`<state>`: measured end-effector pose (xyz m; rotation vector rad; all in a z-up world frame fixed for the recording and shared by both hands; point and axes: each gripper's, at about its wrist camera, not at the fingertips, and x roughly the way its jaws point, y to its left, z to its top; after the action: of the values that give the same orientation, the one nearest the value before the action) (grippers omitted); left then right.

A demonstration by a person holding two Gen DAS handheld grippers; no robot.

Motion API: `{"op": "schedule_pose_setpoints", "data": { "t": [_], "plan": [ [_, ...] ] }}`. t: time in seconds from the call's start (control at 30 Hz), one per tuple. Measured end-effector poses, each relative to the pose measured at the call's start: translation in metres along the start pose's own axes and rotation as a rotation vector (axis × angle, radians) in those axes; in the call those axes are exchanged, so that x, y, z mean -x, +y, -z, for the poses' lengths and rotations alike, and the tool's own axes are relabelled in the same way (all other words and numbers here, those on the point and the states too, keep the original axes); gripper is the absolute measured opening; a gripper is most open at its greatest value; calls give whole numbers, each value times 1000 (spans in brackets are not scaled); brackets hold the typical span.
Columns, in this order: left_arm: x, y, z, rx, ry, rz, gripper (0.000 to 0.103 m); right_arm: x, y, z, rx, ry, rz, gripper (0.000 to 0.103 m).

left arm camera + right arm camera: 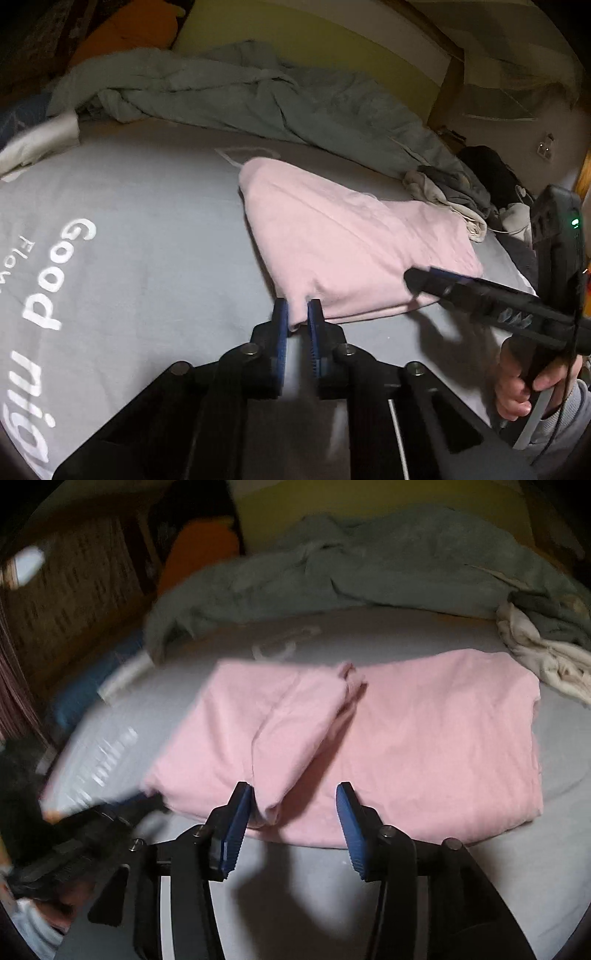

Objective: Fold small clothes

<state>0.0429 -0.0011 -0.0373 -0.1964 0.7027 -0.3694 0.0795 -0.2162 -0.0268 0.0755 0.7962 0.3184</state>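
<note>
A pink garment [354, 243] lies partly folded on the grey bed sheet [147, 229]. My left gripper [297, 314] is shut on the garment's near left corner, with pink cloth pinched between the blue pads. In the right wrist view the pink garment [424, 738] lies flat with a folded flap [291, 731] on its left half. My right gripper [293, 805] is open just above the garment's near edge and holds nothing; it also shows in the left wrist view [417, 277] at the garment's right side.
A rumpled grey-green blanket [229, 92] lies across the back of the bed. A heap of white and grey clothes [543, 646] sits at the back right. White lettering [48, 288] is printed on the sheet at the left. A yellow wall [314, 44] stands behind.
</note>
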Motion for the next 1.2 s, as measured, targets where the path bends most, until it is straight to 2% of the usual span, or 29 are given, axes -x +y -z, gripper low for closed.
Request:
{"op": "schedule_pose_setpoints", "data": {
  "t": [0.07,0.17,0.27,0.37,0.43,0.47,0.53,0.6,0.63,0.7,0.77,0.8,0.87,0.93,0.97,1.0,1.07,1.13,1.2],
  "plan": [
    [3,0,0,3,-13,-25,7,-1,5,3,25,-11,25,48],
    [-3,-3,5,-46,30,-128,6,-1,12,3,65,-14,47,50],
    [-3,-7,9,-89,16,-159,6,5,3,2,25,-18,29,61],
    [11,-8,5,-88,-44,-119,10,29,-14,-3,-86,-104,73,72],
    [23,-9,-4,-90,-101,-89,25,49,-29,-2,-160,-179,110,86],
    [26,-10,-10,-88,-115,-82,27,59,-37,0,-211,-215,140,86],
    [22,-15,-23,-84,-105,-90,30,74,-56,7,-326,-244,183,86],
    [6,-19,-37,-94,-63,-66,30,79,-74,16,-443,-240,196,86],
    [-4,-21,-44,-99,-42,-53,31,78,-84,23,-509,-228,184,86],
    [-27,-22,-56,-78,-1,-78,32,67,-100,30,-586,-172,139,86],
    [-50,-16,-62,-39,48,-83,32,54,-112,32,-627,-128,116,84],
    [-62,-14,-62,-24,86,-100,32,52,-113,32,-630,-146,109,82],
    [-67,-12,-57,-27,96,-102,33,49,-114,27,-611,-175,91,79],
    [-59,-14,-52,-51,71,-104,35,36,-121,24,-643,-181,47,70],
    [-52,-14,-50,-49,53,-106,37,33,-122,24,-654,-188,61,64],
    [-42,-12,-48,-43,25,-93,41,31,-121,22,-650,-194,108,52],
    [-20,-14,-40,-45,-29,-63,46,25,-118,13,-618,-182,160,43],
    [0,-17,-34,-69,-65,-127,48,24,-107,7,-551,-186,188,23],
    [17,-11,-31,-48,-103,-221,50,29,-92,-1,-468,-224,210,19]
  ]
}}
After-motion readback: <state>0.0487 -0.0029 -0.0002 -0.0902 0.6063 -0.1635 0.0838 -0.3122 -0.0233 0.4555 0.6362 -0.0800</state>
